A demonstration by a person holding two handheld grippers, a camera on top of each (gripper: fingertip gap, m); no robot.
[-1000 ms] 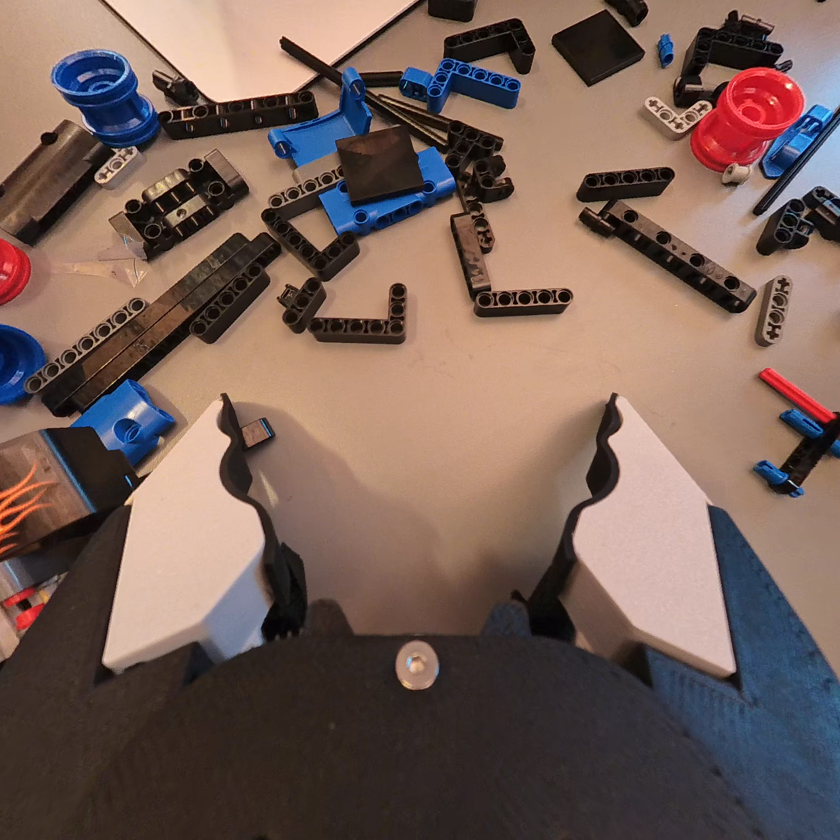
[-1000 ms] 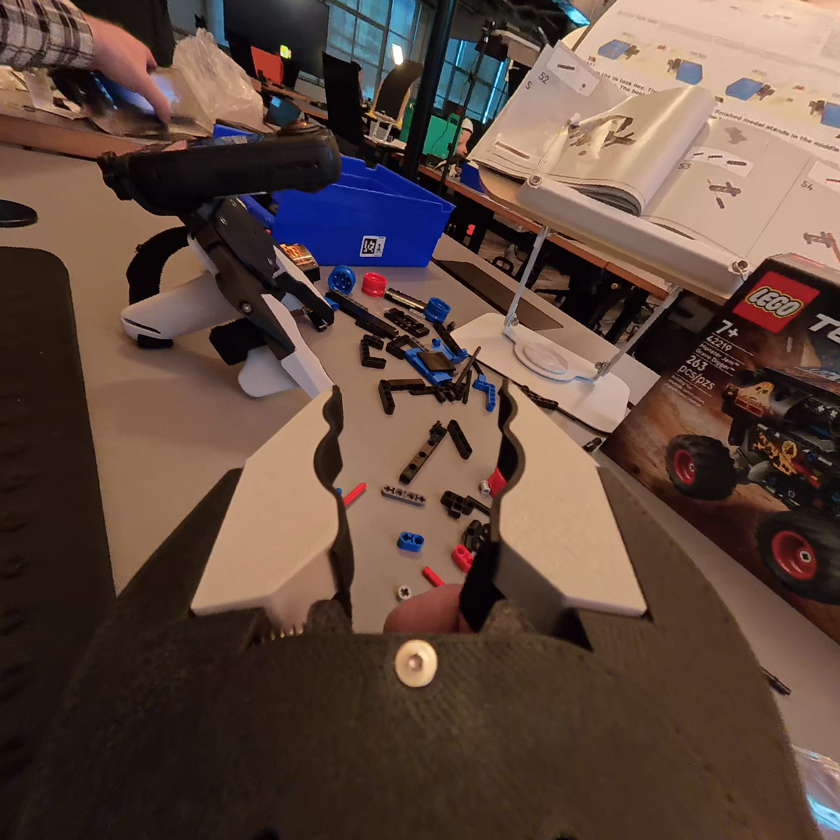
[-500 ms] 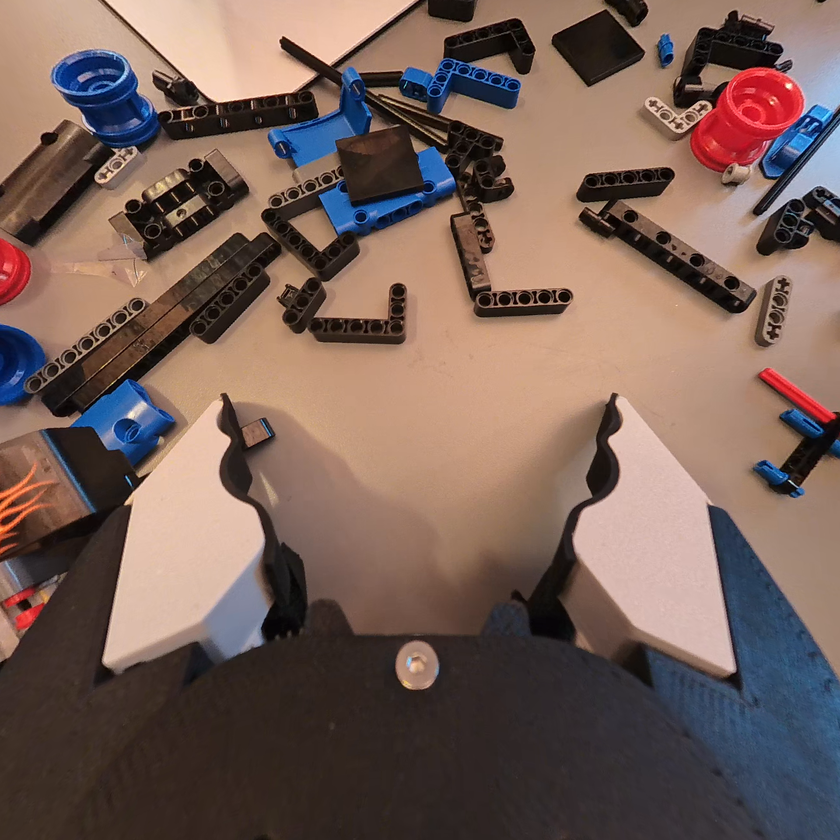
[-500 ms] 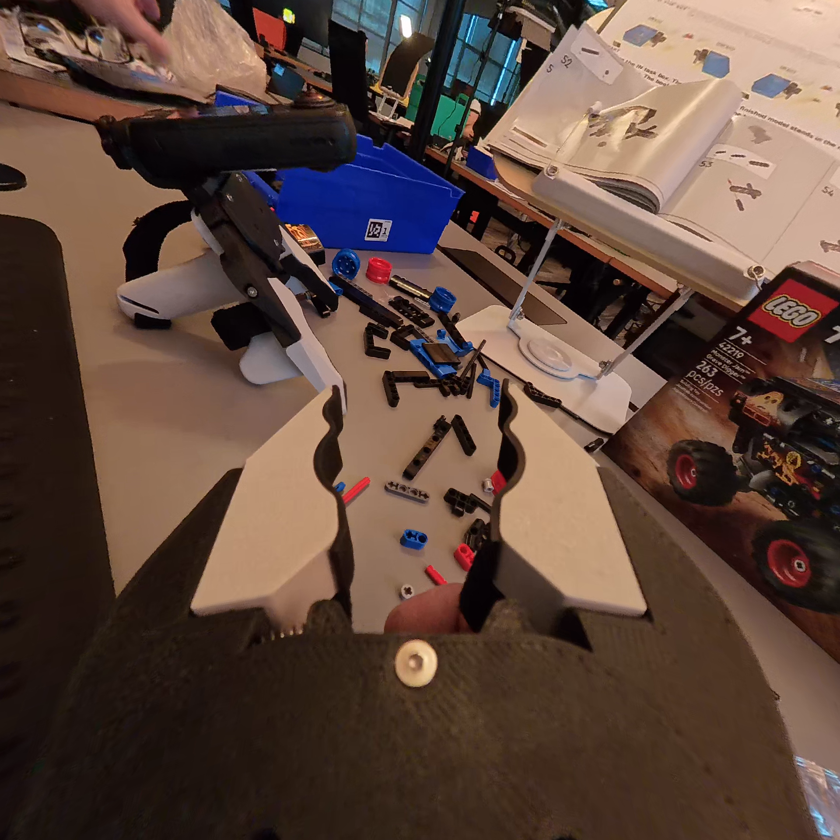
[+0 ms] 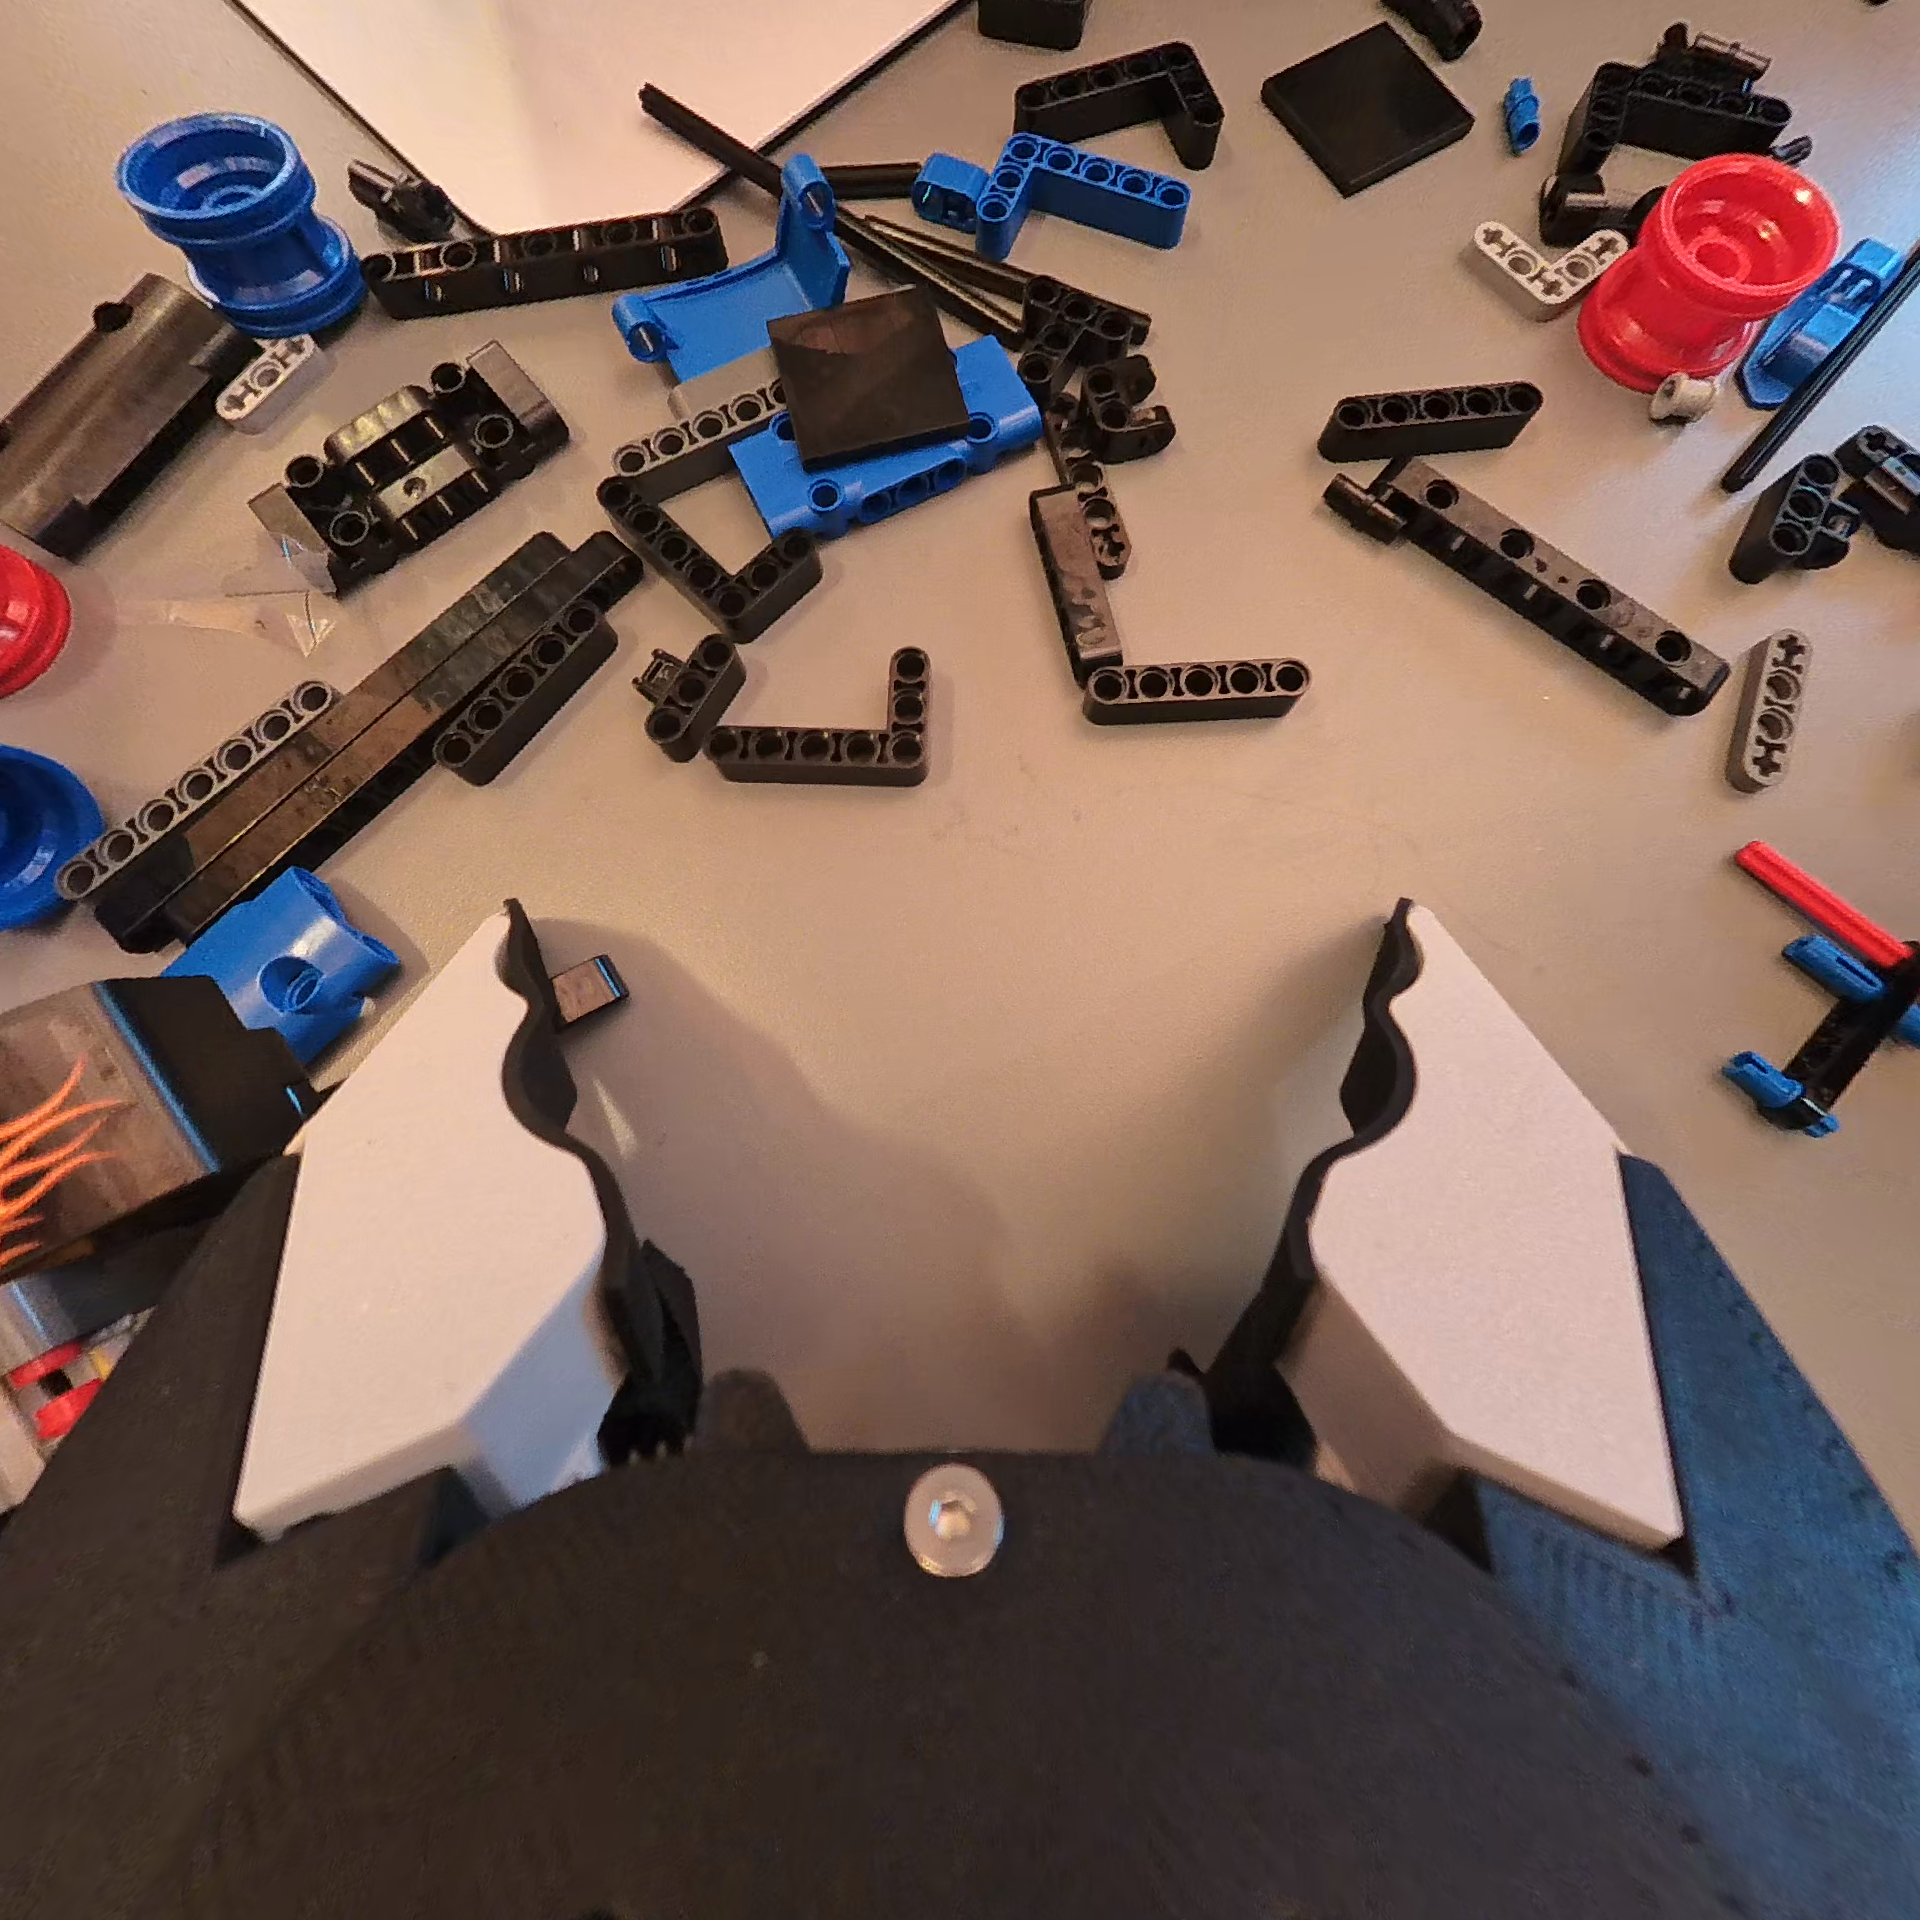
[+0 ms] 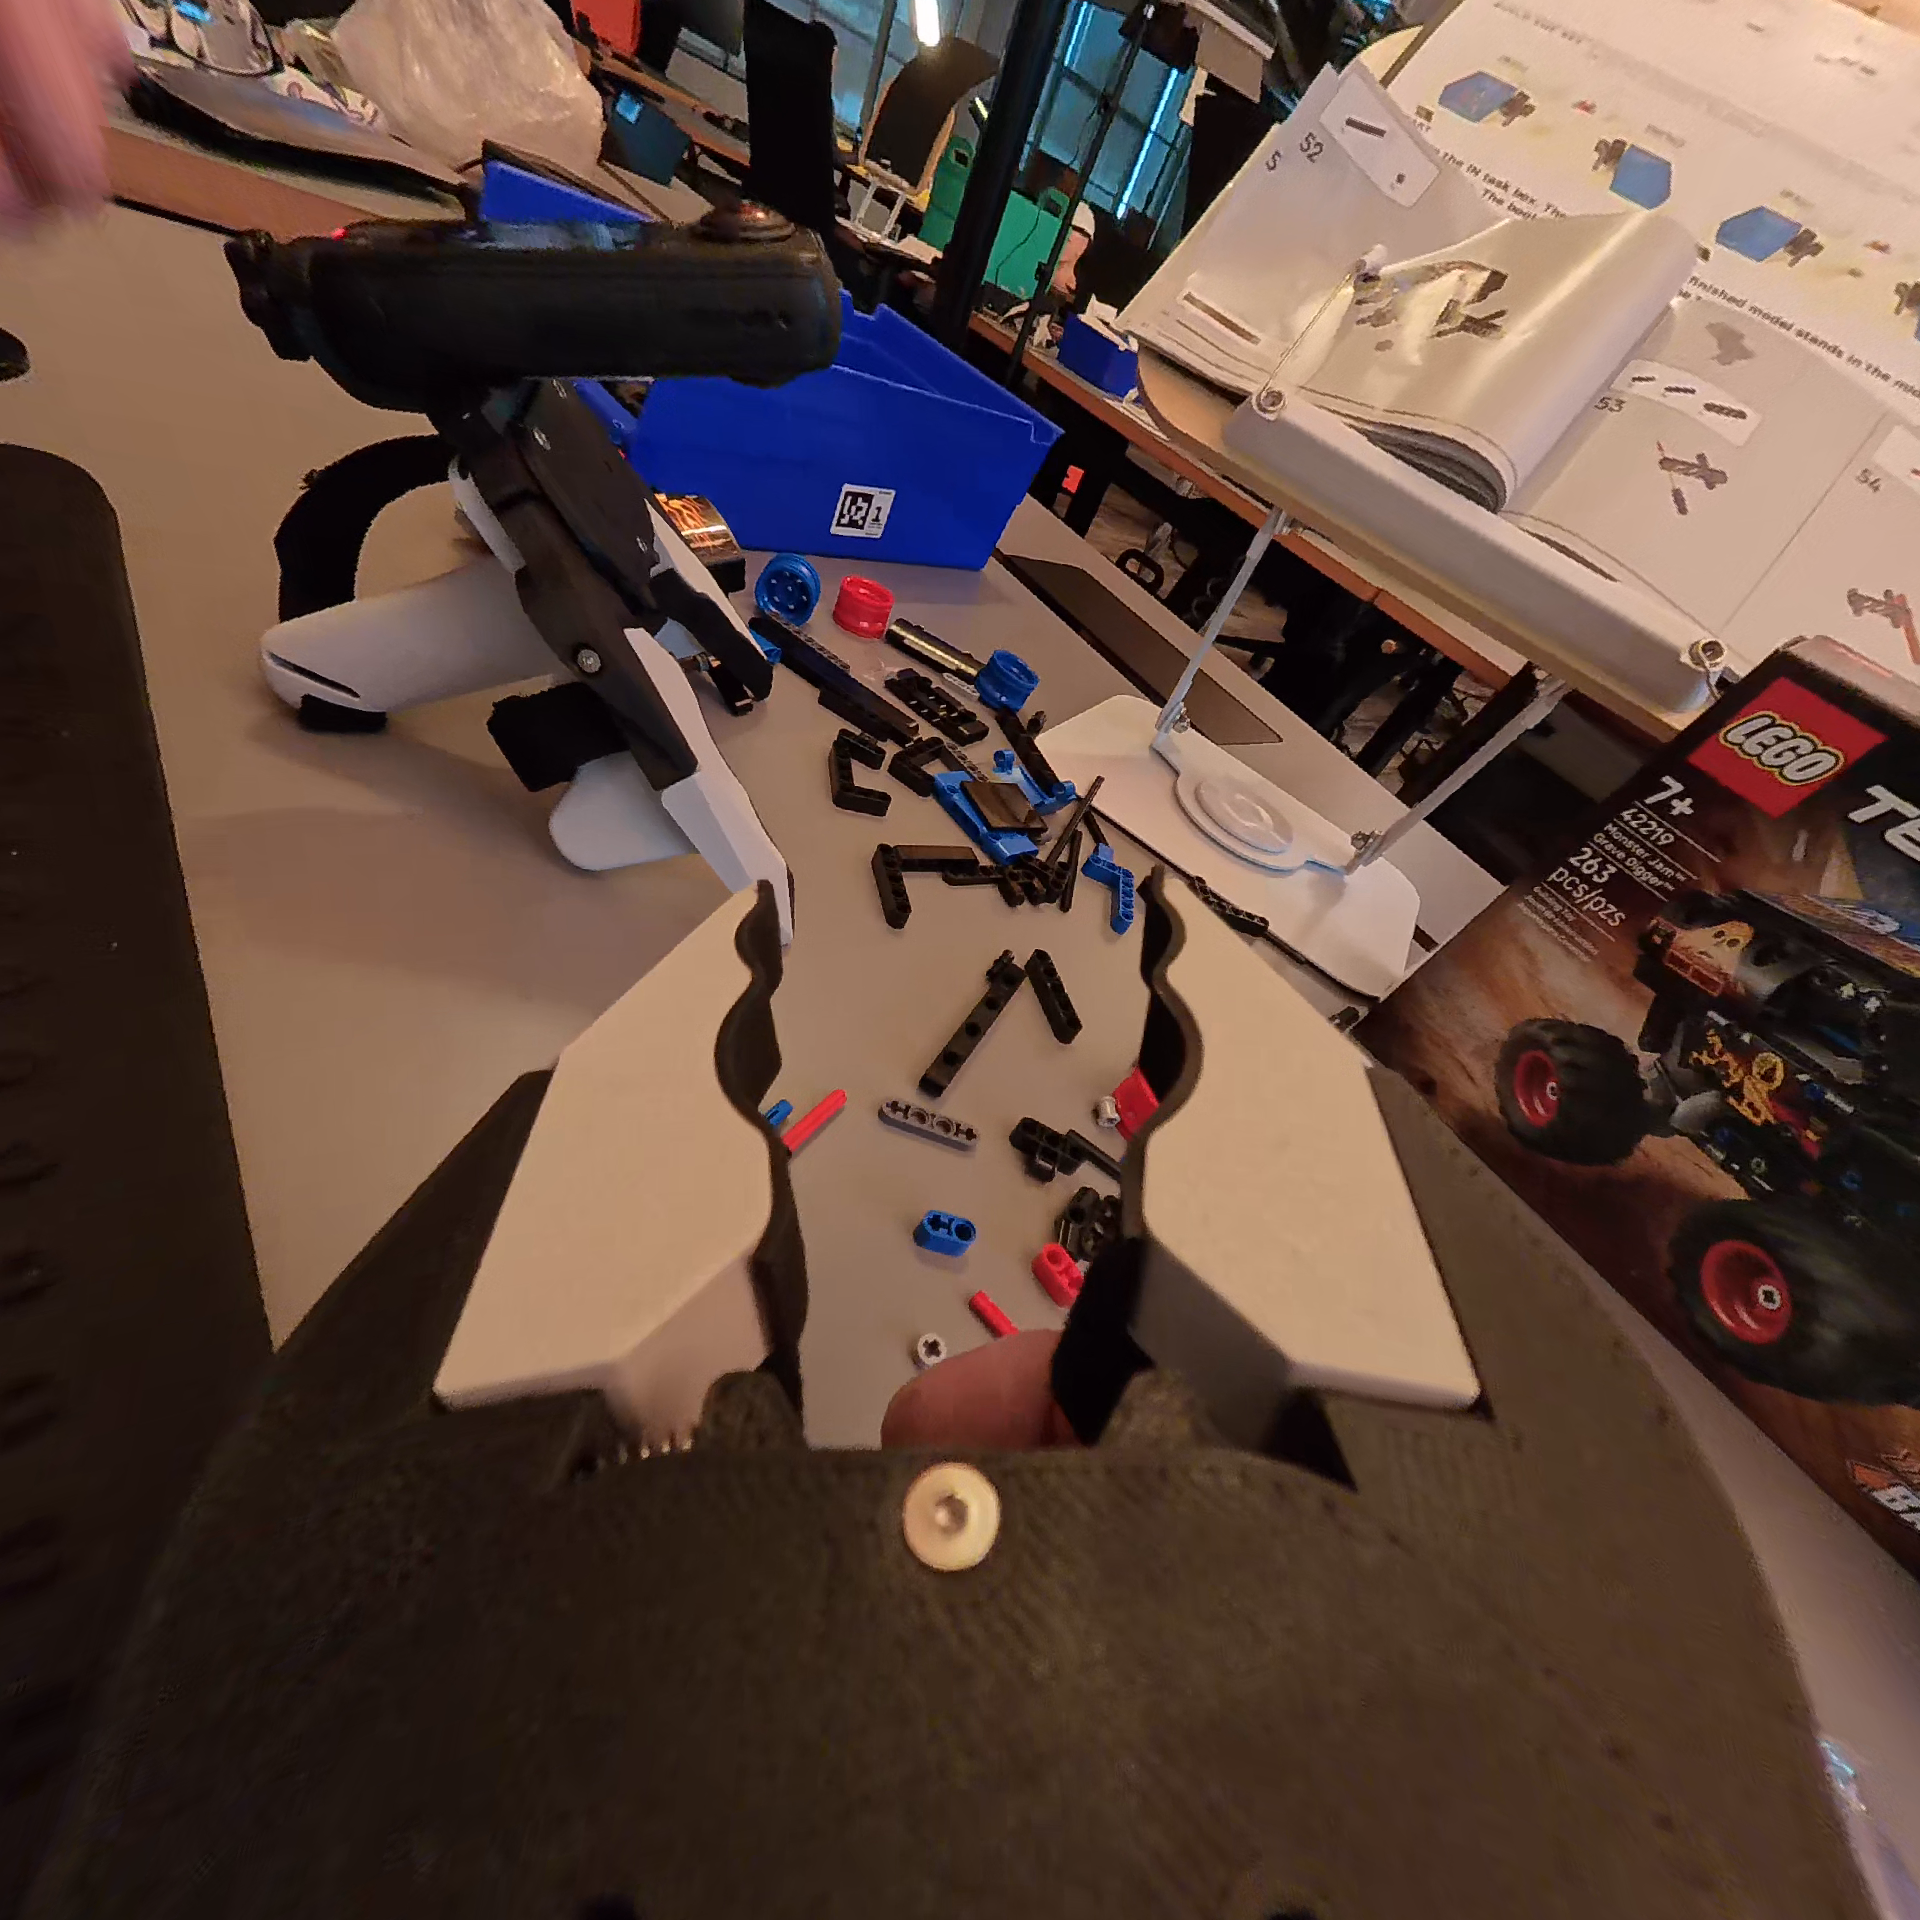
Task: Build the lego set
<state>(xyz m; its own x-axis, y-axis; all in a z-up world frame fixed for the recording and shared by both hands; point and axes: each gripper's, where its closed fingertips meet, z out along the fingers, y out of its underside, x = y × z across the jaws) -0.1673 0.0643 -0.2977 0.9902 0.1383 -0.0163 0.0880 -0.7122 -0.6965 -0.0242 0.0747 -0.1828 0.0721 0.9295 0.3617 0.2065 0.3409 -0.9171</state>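
Left gripper (image 5: 956,914) spread wide, empty, above matte grey table (image 5: 1039,883), glossy perforated beams (image 5: 821,743)

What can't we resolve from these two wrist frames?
- Left wrist view: flame-printed black piece cut by the left edge and the left gripper body.
- Left wrist view: red wheel cropped by the left edge.
- Right wrist view: person's hand blurred, top-left.
- Right wrist view: set box cropped at the right edge.

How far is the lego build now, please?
Hardly begun. Done: pieces lie loose and spread over the table, and the instruction booklet is open. In hand: nothing; the left gripper and the right gripper are open, empty. Left: nearly all assembly.
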